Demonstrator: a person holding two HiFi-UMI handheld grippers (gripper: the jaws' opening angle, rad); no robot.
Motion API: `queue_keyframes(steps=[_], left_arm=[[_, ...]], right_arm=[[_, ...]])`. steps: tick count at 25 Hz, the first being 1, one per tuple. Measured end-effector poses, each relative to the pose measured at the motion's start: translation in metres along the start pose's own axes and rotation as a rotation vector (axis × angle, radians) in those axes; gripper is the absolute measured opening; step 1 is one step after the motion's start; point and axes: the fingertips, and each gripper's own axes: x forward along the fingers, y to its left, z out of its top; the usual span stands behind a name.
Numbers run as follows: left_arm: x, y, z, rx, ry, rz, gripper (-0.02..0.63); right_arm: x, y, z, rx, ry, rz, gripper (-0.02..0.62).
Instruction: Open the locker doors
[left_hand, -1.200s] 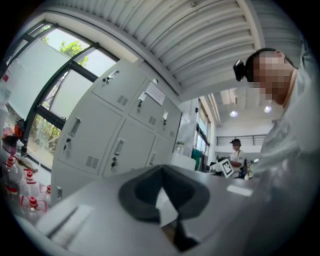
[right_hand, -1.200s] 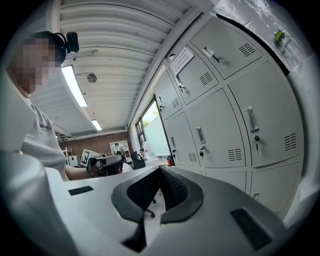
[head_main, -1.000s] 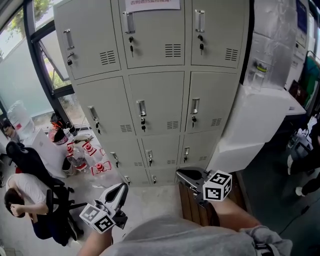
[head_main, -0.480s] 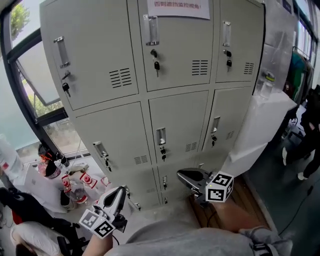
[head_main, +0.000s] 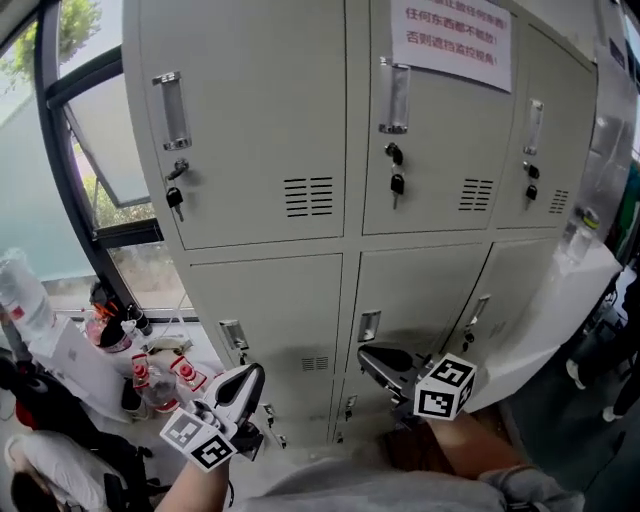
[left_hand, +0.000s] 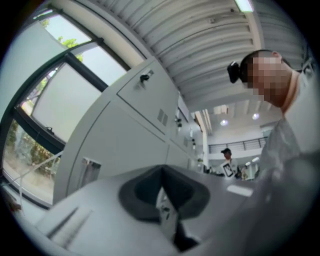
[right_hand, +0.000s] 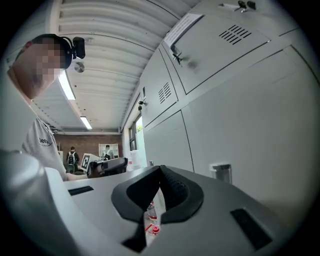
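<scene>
A bank of grey lockers (head_main: 330, 200) fills the head view, every door closed. The upper doors carry upright handles (head_main: 172, 110) (head_main: 394, 95) with keys (head_main: 397, 184) hanging in the locks below them. The middle row has small handles (head_main: 234, 335) (head_main: 369, 325). My left gripper (head_main: 248, 378) is held low at the lower left, shut and empty, short of the lockers. My right gripper (head_main: 368, 358) is low in the middle, also shut and empty, near the middle-row door. The left gripper (left_hand: 161, 170) and the right gripper (right_hand: 160, 170) each look up along the locker fronts.
A white notice (head_main: 450, 40) is stuck on the upper middle door. A dark-framed window (head_main: 60, 150) stands left of the lockers. Below it are bottles and clutter (head_main: 150, 375) and a seated person (head_main: 40, 470). A white wrapped unit (head_main: 560, 300) adjoins the lockers on the right.
The head view has tilted up and come closer, so the lockers look larger and the upper row fills the frame. Both grippers stay low and shut, in about the same places.
</scene>
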Motion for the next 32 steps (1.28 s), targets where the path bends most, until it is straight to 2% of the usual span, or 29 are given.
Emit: queue_keyframes(steps=[6, 9, 14, 16, 21, 25, 30, 32], left_arm=[[0.001, 0.017, 0.057, 0.075, -0.072, 0.202, 0.005], [-0.003, 0.024, 0.099, 0.153, -0.103, 0.277, 0.005], [0.000, 0.016, 0.167, 0.285, -0.126, 0.300, 0.005], [0.001, 0.015, 0.192, 0.320, -0.144, 0.306, 0.005], [0.001, 0.016, 0.251, 0.350, -0.185, 0.305, 0.005], [0.003, 0.015, 0.282, 0.387, -0.186, 0.304, 0.005], [0.000, 0.009, 0.296, 0.427, -0.183, 0.279, 0.005], [-0.004, 0.010, 0.297, 0.428, -0.182, 0.261, 0.005]], right_arm=[[0.058, 0.027, 0.066, -0.152, 0.005, 0.151, 0.006], [0.092, 0.054, 0.106, -0.236, -0.037, 0.188, 0.006], [0.139, 0.102, 0.175, -0.367, -0.116, 0.216, 0.006], [0.157, 0.115, 0.201, -0.387, -0.132, 0.214, 0.006], [0.192, 0.138, 0.275, -0.407, -0.199, 0.171, 0.006], [0.220, 0.146, 0.326, -0.473, -0.218, 0.073, 0.006], [0.250, 0.143, 0.350, -0.463, -0.177, -0.025, 0.011], [0.255, 0.143, 0.353, -0.459, -0.165, -0.059, 0.079]])
